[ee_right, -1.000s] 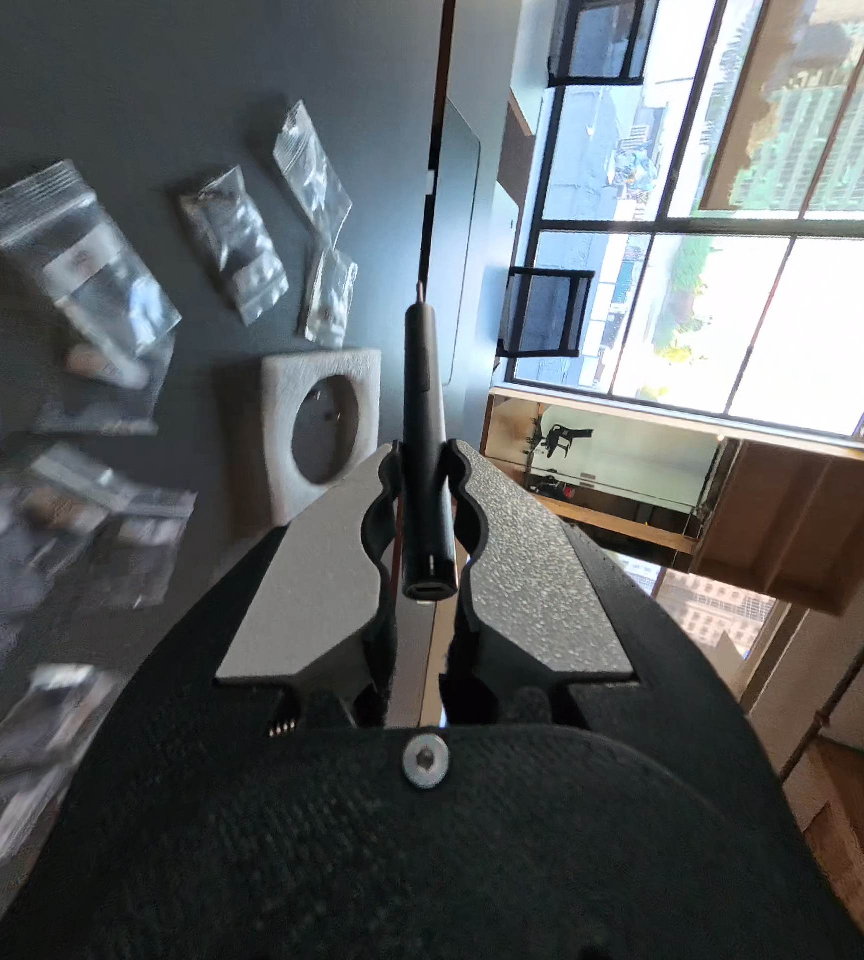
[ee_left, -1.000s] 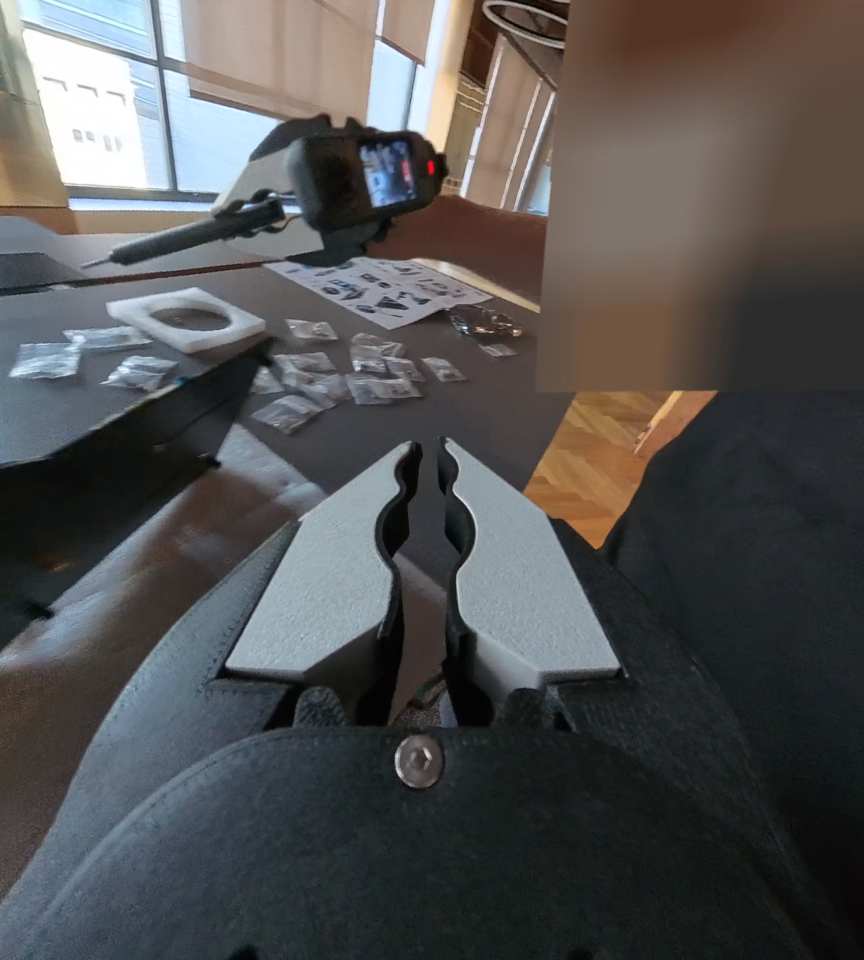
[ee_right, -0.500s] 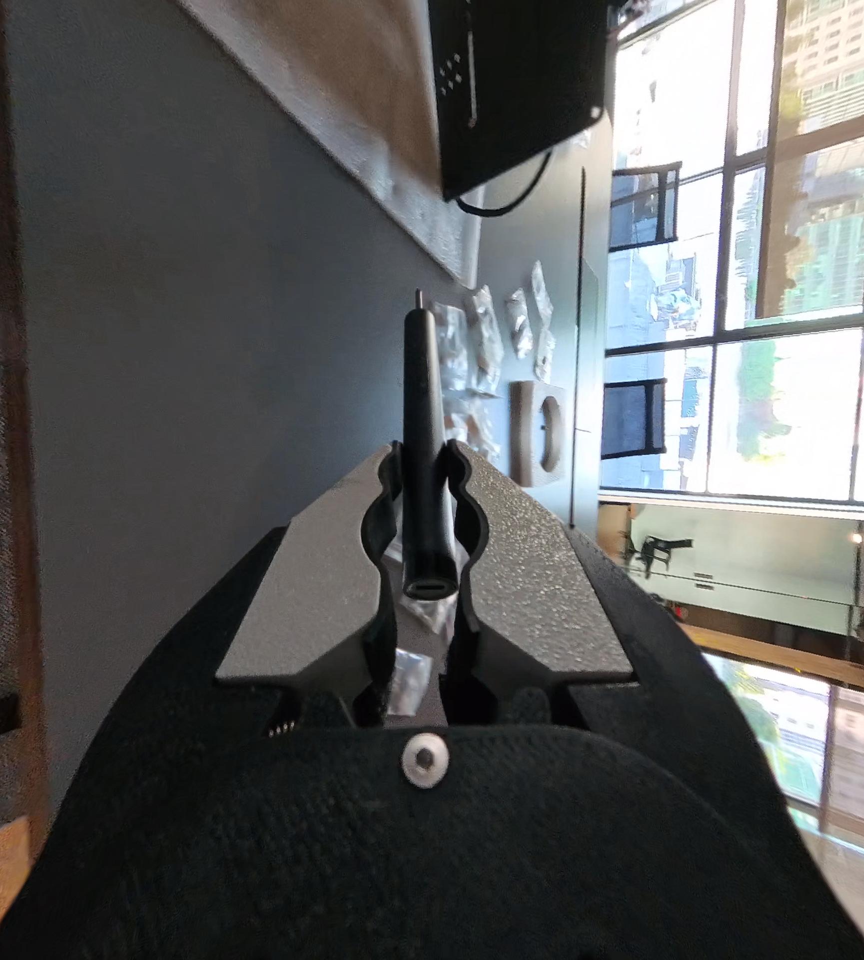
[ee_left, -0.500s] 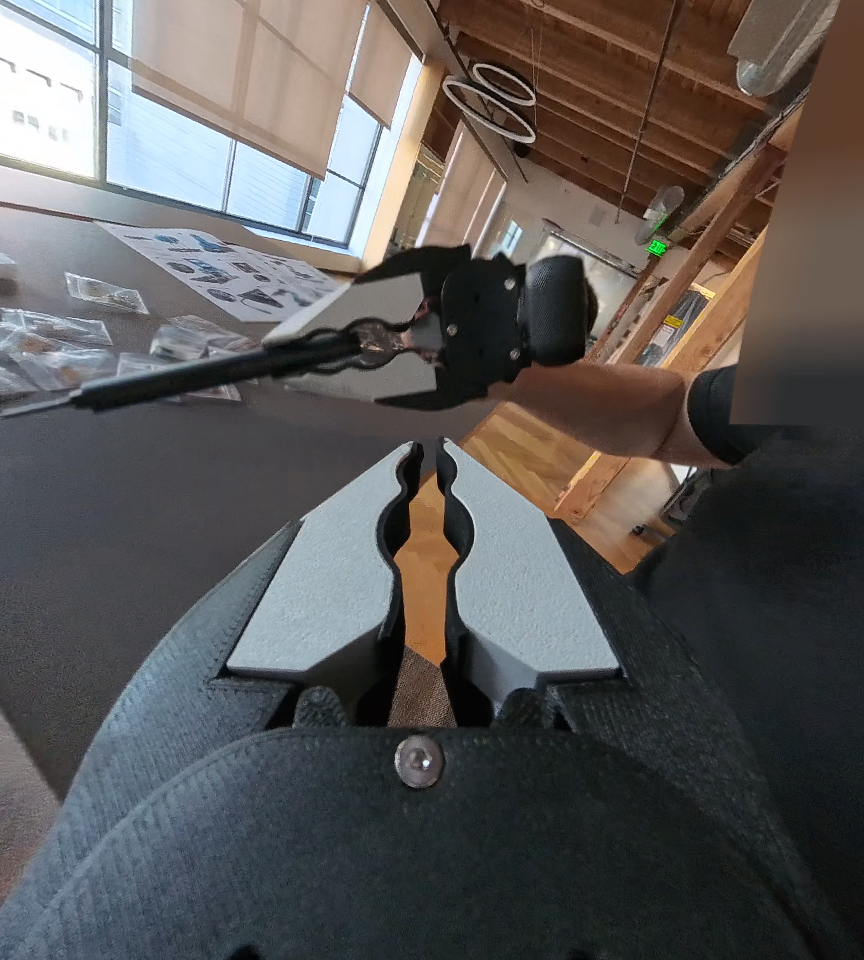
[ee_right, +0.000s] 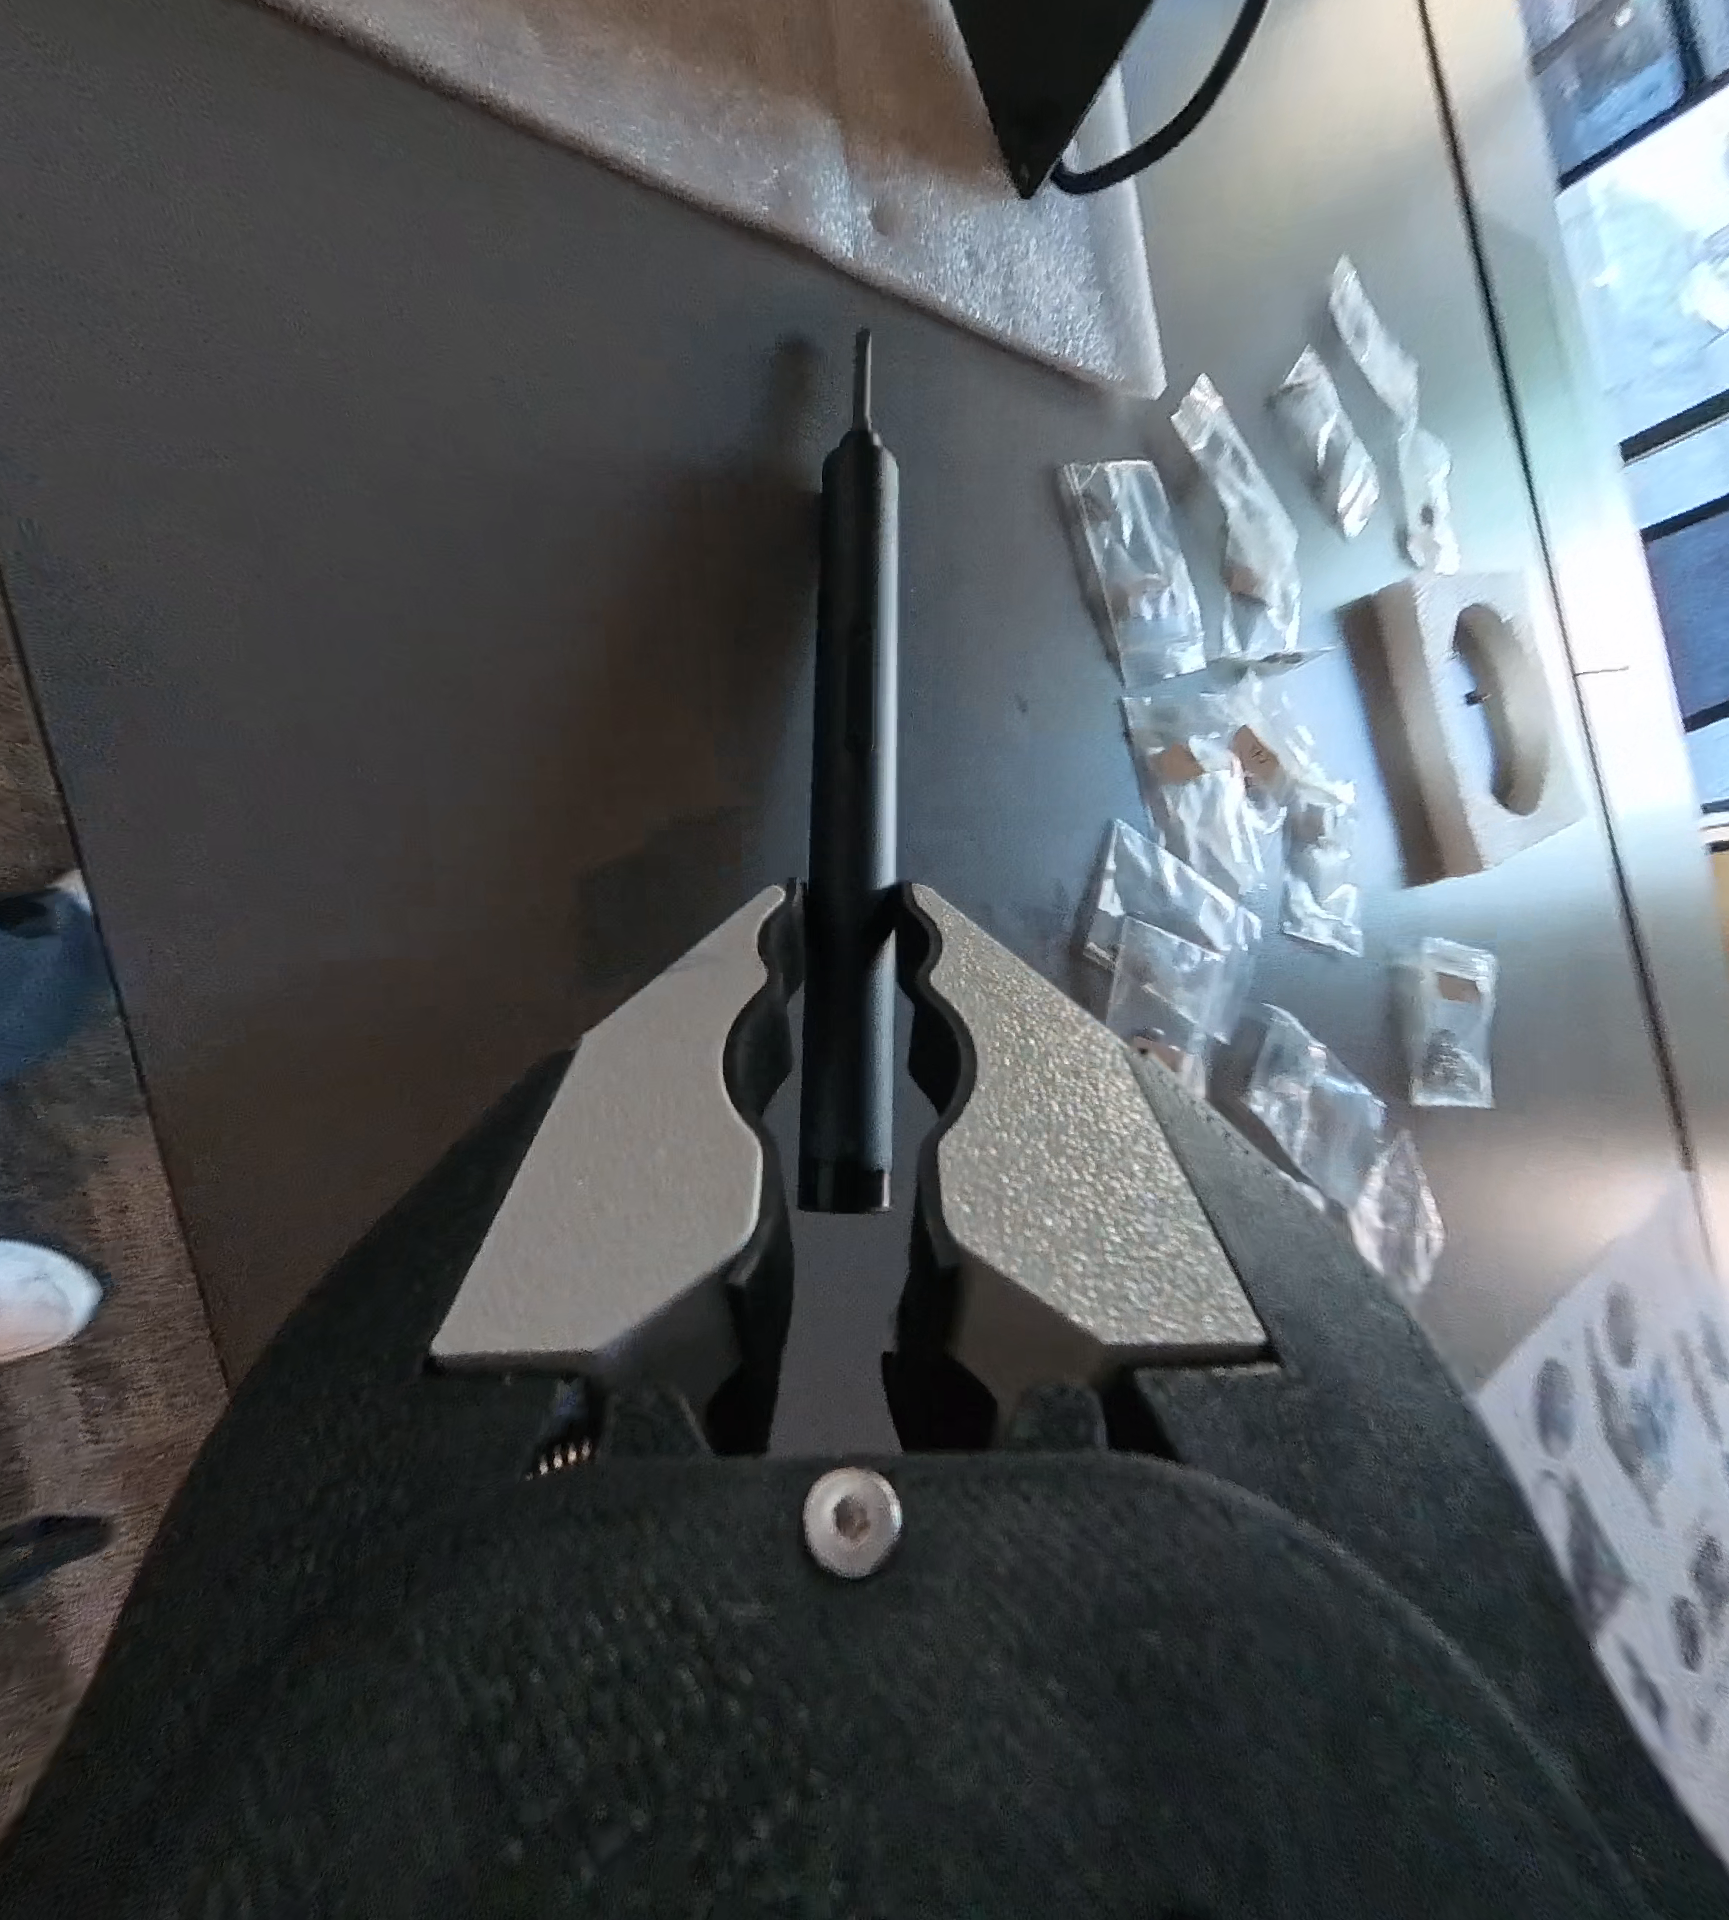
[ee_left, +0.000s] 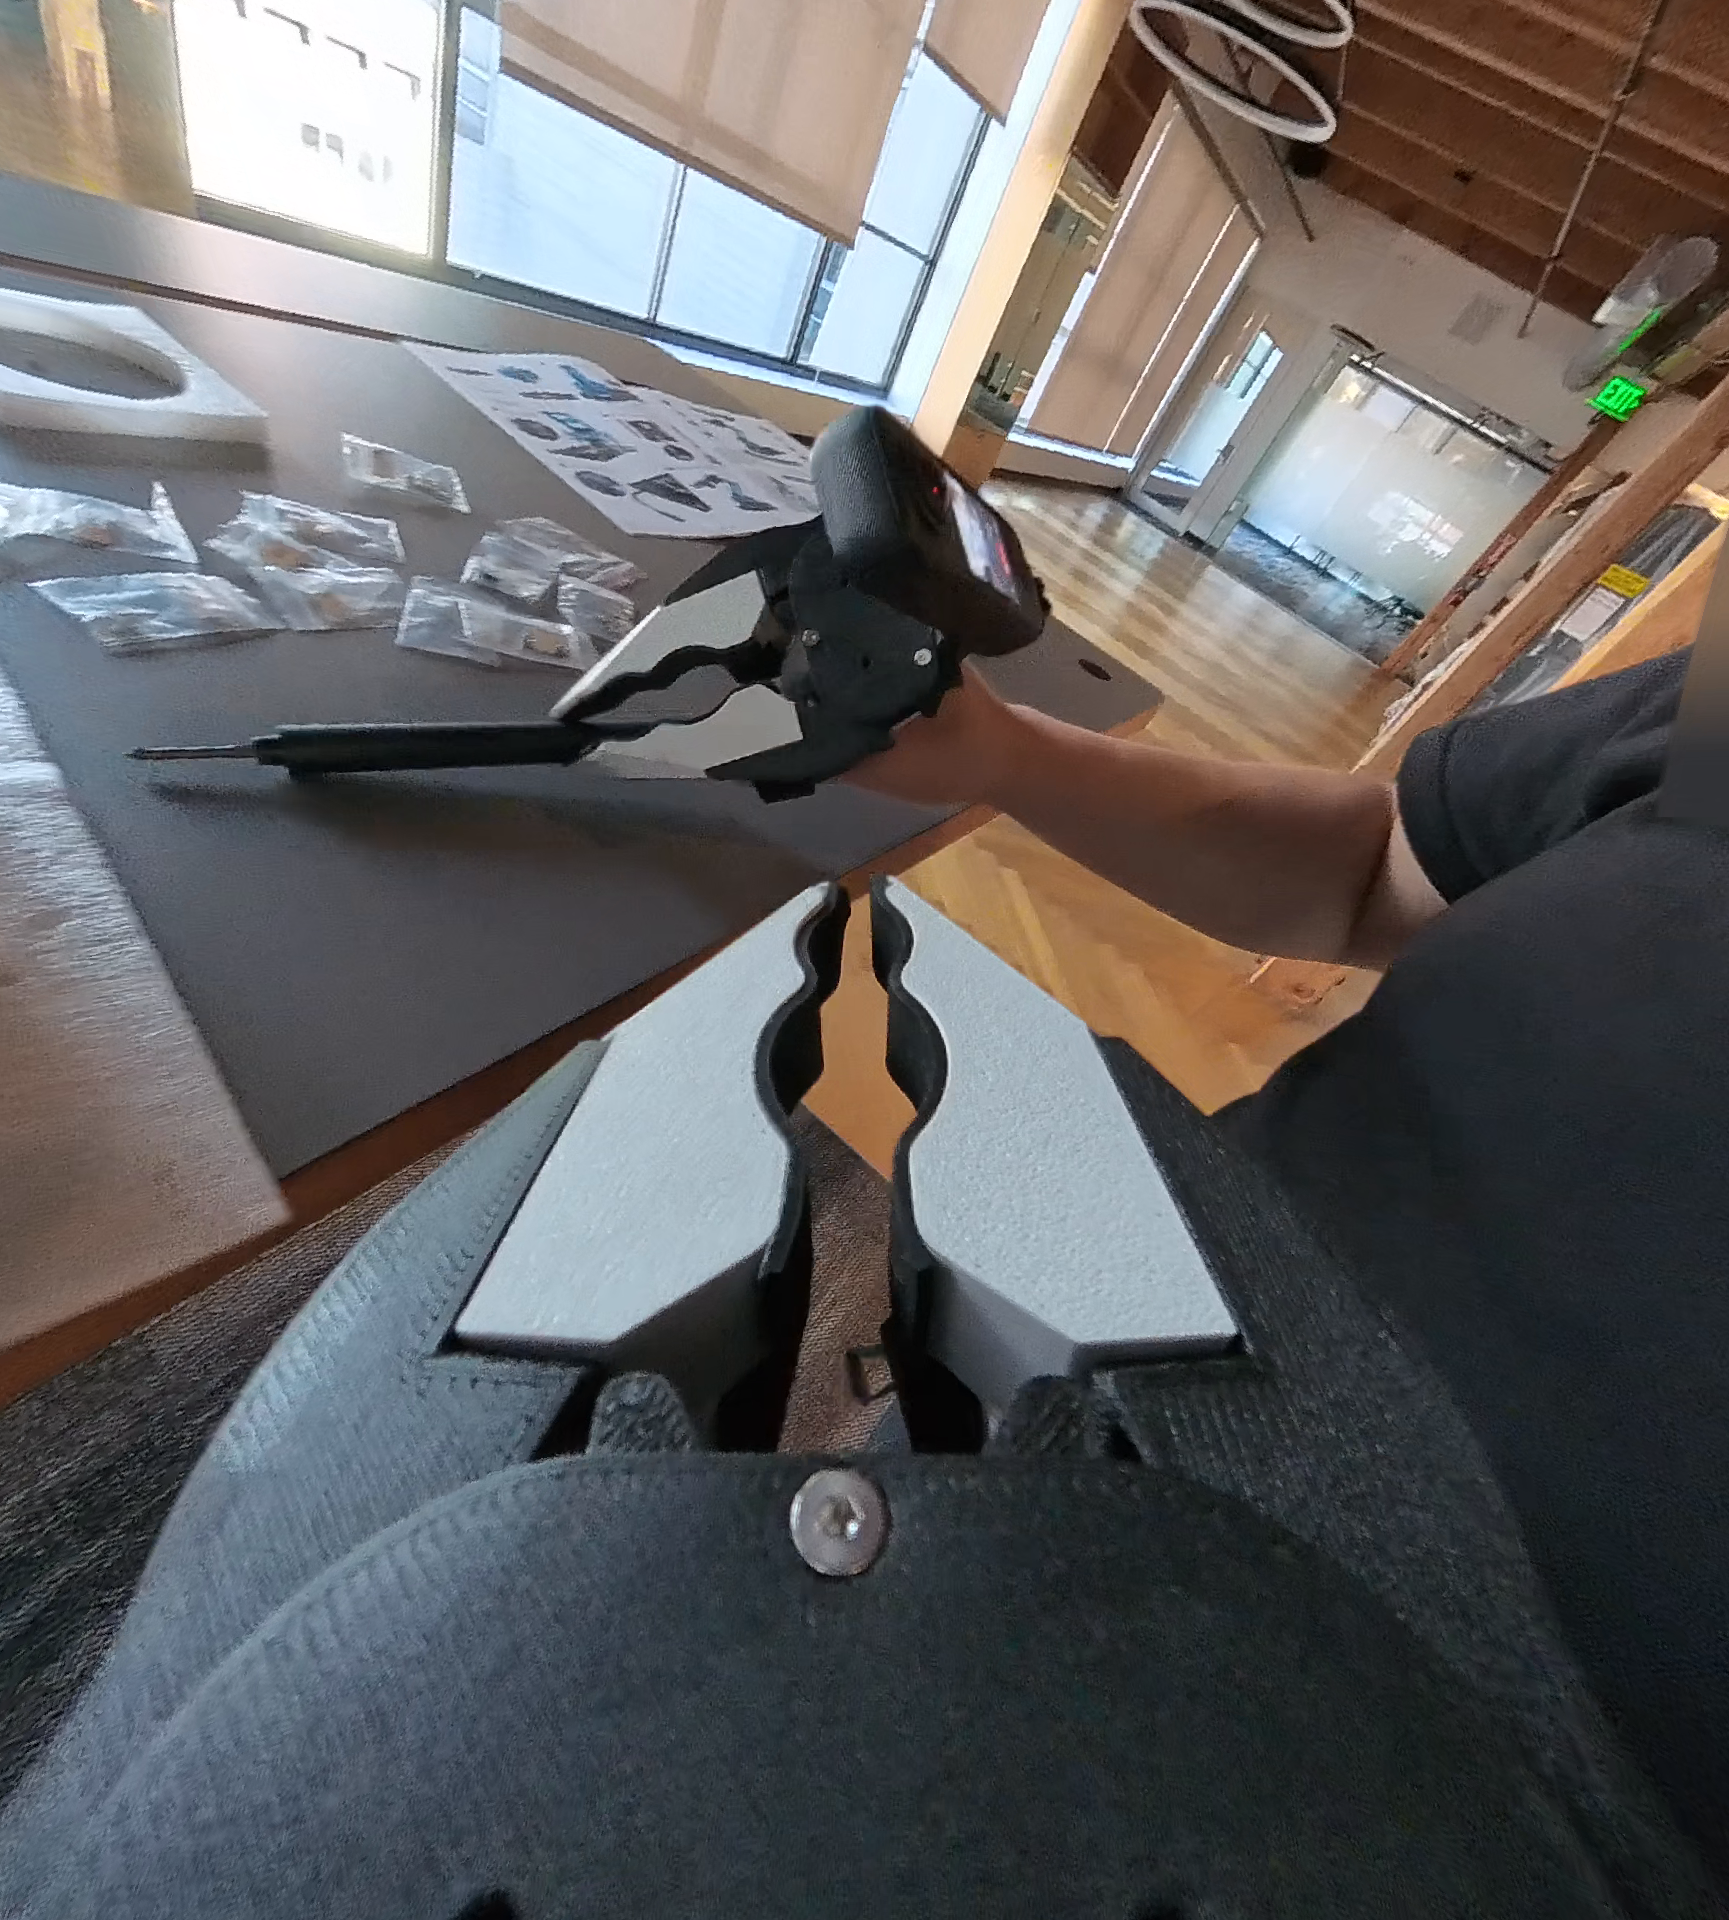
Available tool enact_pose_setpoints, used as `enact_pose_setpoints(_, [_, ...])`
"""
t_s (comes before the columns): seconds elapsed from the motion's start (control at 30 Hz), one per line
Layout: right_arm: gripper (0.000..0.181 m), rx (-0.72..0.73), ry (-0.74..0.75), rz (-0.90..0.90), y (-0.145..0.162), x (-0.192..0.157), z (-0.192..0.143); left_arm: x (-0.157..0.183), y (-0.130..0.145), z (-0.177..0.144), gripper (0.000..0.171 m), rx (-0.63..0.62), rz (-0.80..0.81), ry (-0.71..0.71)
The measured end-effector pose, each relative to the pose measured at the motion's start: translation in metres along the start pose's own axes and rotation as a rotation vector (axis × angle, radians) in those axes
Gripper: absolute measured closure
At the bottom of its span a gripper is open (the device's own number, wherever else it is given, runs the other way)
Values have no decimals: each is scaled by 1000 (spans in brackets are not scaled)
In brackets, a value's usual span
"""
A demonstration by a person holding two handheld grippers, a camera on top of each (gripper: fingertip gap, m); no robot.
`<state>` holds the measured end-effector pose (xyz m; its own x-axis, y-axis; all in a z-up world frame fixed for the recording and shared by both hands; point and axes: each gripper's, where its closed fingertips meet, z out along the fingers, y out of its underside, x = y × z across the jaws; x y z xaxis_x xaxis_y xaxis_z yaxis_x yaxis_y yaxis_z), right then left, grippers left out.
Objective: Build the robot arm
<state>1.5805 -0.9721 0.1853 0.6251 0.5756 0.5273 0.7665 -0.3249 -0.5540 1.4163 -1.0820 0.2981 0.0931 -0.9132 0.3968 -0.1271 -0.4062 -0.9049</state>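
Observation:
My right gripper (ee_right: 847,891) is shut on a slim black screwdriver (ee_right: 849,727). The screwdriver points forward and its thin bit is close over the dark table mat (ee_right: 424,623). In the left wrist view the right gripper (ee_left: 585,732) is held by a bare arm (ee_left: 1151,821). There the screwdriver (ee_left: 403,743) lies nearly flat just above the mat (ee_left: 372,935), with its shadow right beneath it. My left gripper (ee_left: 858,894) is shut and empty. It hangs off the table's near edge, over the wooden floor and beside a dark-clothed body.
Several small clear plastic bags (ee_left: 320,582) lie on the mat, also seen in the right wrist view (ee_right: 1203,779). Beyond them are a white foam square with a round hole (ee_left: 70,374) and a printed sheet (ee_left: 631,436). A foam sheet (ee_left: 8,987) lies at left. A black box with a cable (ee_right: 1047,62) stands on it. Spacing between my two grippers at the tips: around 25 centimeters.
My right gripper has swung round and come down with the screwdriver until it is almost on the mat. My left gripper has turned right and pulled back off the table edge, still shut.

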Motion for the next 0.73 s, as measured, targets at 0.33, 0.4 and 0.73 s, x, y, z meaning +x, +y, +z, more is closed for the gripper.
enact_pose_setpoints(0.33, [149,-27,-337,398,-18,-6,13,-101,-56,-61,162,-49,105,15])
enact_pose_setpoints(0.4, [146,54,-367,501,-37,5,7,-124,-74,-75,160,-52,153,18])
enact_pose_setpoints(0.73, [156,427,-481,577,-152,100,21,-209,-145,-86,159,-174,89,-41])
